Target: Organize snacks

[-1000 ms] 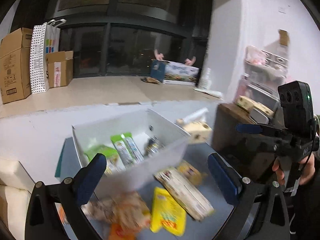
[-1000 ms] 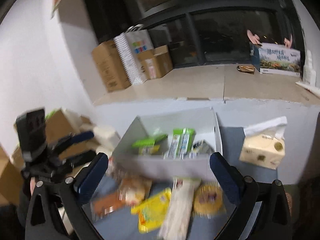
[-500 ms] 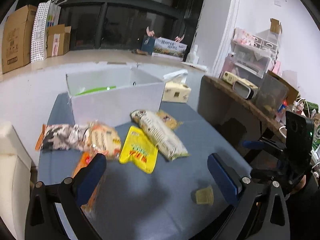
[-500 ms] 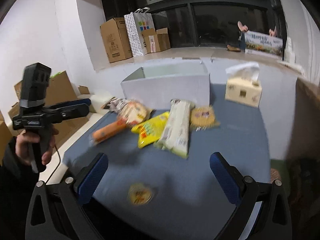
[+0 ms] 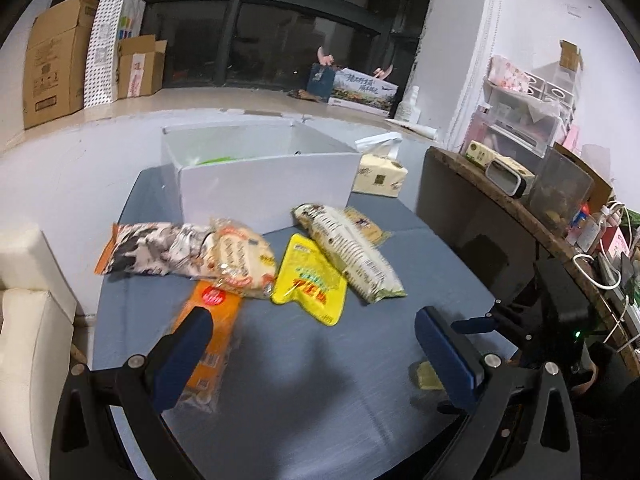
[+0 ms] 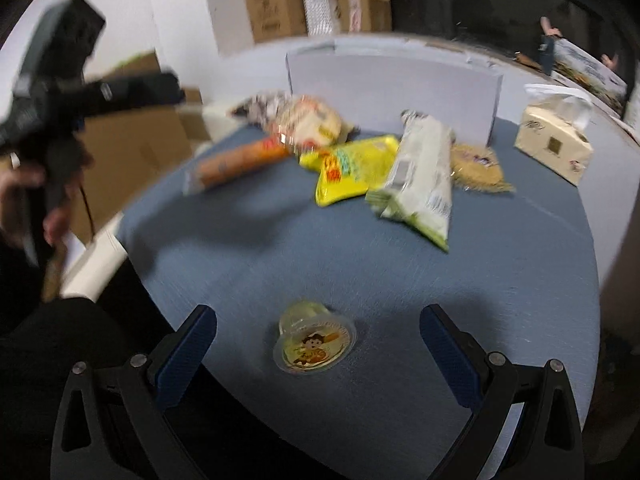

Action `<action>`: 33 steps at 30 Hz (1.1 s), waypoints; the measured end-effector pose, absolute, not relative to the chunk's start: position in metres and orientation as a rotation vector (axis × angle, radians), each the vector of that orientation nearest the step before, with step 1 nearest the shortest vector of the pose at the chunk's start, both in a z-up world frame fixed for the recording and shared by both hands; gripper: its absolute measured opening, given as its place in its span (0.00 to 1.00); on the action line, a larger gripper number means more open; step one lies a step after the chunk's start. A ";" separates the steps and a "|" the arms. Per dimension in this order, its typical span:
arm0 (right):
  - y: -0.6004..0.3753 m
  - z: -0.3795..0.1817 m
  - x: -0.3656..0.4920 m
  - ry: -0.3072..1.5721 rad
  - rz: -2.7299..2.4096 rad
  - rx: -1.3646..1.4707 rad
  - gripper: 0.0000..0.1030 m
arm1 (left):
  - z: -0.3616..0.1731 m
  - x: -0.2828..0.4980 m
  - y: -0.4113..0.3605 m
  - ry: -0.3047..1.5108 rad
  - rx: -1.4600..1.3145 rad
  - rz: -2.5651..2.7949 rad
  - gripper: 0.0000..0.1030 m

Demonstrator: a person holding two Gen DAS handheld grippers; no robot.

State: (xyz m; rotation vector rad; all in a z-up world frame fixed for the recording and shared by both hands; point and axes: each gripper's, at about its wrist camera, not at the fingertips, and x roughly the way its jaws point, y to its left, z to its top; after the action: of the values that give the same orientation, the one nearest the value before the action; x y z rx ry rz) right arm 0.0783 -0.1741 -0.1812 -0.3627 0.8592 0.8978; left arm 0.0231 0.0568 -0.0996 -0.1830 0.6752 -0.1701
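Grippers pulled back from the box since a second ago: then both cameras sat right over the white box, now it's far, upper centre of both views. Reads as a drop-off done, next pick starting.

Right gripper, jaws wide apart, nothing held, now frames a jelly cup at lower centre: small round clear plastic tub, glossy printed foil lid, alone near the table edge. Likely next target.

Left gripper also spread, empty, over bare blue cloth.

White box: rigid, matte, open top, something green inside.

Remaining snacks piled mid-frame in front of it, all crinkly film: yellow pouch flat and shiny, long pale pack, orange sleeve partly behind the left finger, round-cracker bag.
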 end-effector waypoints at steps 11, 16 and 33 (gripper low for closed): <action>-0.175 -0.191 0.081 0.878 0.883 -0.390 0.46 | -0.114 0.037 0.054 0.717 -0.201 -0.196 1.00; -0.196 -0.170 0.086 0.822 0.831 -0.315 0.46 | -0.108 0.073 0.019 0.735 -0.178 -0.271 1.00; -0.303 -0.128 0.106 0.731 0.574 0.073 0.46 | -0.164 0.240 -0.073 0.947 -0.094 -0.137 0.99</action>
State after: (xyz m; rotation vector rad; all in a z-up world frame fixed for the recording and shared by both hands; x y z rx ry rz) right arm 0.1060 -0.3029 -0.1281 0.0729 0.7313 0.5741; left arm 0.2400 -0.0735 -0.1639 -0.0936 0.9467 -0.1366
